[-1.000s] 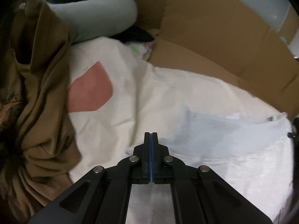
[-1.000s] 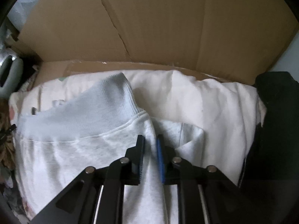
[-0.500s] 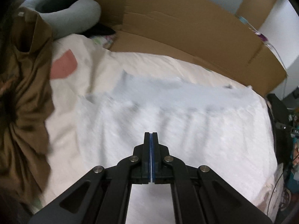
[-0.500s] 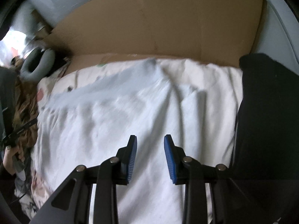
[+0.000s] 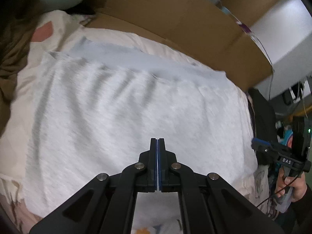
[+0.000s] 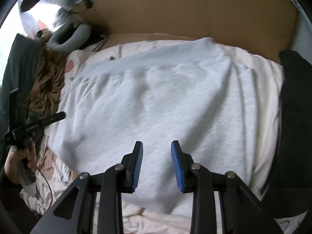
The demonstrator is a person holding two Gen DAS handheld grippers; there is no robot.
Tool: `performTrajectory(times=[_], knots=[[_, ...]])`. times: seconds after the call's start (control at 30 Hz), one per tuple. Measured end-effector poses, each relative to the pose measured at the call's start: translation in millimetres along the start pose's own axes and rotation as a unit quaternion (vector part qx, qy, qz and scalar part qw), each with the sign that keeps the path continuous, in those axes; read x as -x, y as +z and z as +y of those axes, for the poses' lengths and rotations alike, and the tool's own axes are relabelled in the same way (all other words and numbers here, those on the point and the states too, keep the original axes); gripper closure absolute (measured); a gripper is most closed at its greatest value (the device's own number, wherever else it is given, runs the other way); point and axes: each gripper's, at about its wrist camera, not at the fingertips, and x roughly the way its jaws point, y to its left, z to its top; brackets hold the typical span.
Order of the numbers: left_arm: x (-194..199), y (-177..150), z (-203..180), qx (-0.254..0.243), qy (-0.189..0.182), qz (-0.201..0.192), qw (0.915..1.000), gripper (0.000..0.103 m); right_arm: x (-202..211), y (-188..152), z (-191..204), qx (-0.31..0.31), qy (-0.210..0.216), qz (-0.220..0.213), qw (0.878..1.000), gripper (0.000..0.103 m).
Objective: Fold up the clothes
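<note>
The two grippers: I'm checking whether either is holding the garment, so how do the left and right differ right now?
The left gripper has its blue pads pressed together with no cloth between them; the right gripper has its jaws apart with a clear gap. Neither holds the white sweatshirt. Both hover above it, pointing down at the cloth, and both have black fingers with blue pads.

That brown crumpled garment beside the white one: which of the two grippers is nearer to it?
The left. The left gripper hovers right at the brown garment's edge, jaws shut and empty. The right gripper hangs open over the white sweatshirt, well away from it.
</note>
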Motion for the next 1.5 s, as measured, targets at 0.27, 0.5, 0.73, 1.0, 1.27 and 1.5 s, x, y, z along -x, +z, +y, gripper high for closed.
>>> performTrajectory(times=[0.27, 0.5, 0.73, 1.0, 1.27, 1.5], knots=[[-16.5, -28.0, -48.4, -0.059, -0.043, 0.046, 0.9963, 0.103, -17.6, -27.3, 31.9, 0.017, 0.026, 0.019, 0.999, 0.075], [-34.1, -44.5, -64.3, -0.076, -0.072, 0.073, 0.9919, 0.103, -32.7, -34.6, 60.9, 0.051, 0.043, 0.027, 0.997, 0.075], [-60.6, -62.1, -62.6, -0.092, -0.071, 0.102, 0.988, 0.103, -64.6, -52.5, 58.9, 0.078, 0.035, 0.068, 0.994, 0.08], [-67.8, -71.4, -45.3, -0.087, -0.072, 0.109, 0.9876, 0.103, -68.4, -60.0, 40.1, 0.069, 0.035, 0.073, 0.994, 0.1], [-51.2, -64.2, -37.4, -0.084, -0.066, 0.1, 0.9892, 0.103, -44.6, -68.7, 30.9, 0.062, 0.022, 0.063, 0.996, 0.099], [-51.6, -61.9, -58.6, -0.106, -0.102, 0.1, 0.9841, 0.103, -16.6, -70.4, 5.4, 0.025, 0.001, 0.03, 0.999, 0.096]])
